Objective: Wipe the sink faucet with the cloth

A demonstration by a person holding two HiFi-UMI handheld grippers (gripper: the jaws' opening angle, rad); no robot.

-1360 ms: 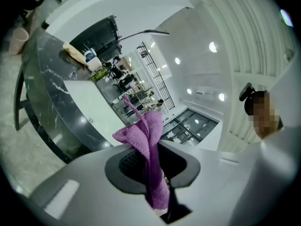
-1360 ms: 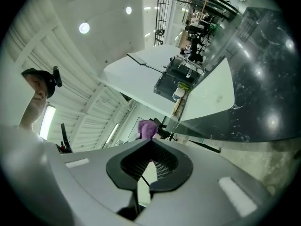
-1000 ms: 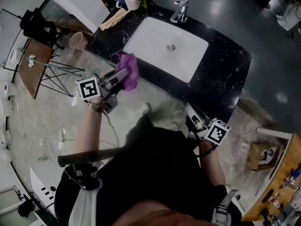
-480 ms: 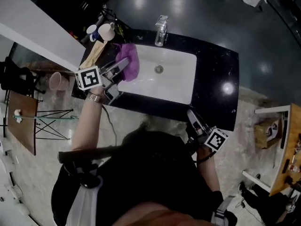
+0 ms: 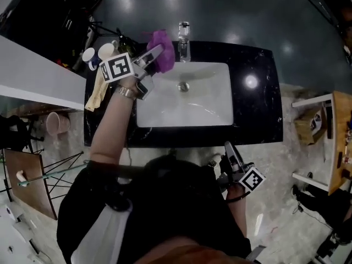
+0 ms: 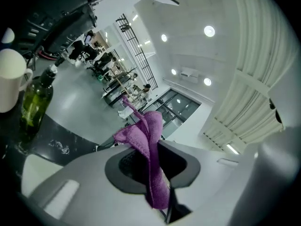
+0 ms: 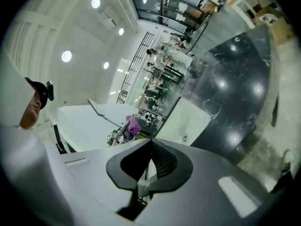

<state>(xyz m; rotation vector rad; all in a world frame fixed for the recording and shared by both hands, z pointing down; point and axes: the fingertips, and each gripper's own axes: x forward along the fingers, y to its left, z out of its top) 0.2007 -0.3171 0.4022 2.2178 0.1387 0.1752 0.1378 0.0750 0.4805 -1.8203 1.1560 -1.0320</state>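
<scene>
Now we hold the purple cloth (image 5: 163, 40) pinched in the left hand-held gripper (image 5: 155, 53), upper centre of the head view, just beside the faucet (image 5: 183, 37). Soft, light and floppy, it likely wipes best gripped at its bunched fold. Our right hand-held gripper (image 5: 227, 147), lower right, is closed on nothing.

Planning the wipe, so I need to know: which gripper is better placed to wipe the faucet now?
Left. The left gripper is shut on the purple cloth, close beside the faucet. The right gripper is shut, empty, and back at the near edge of the counter, far from the faucet.
</scene>
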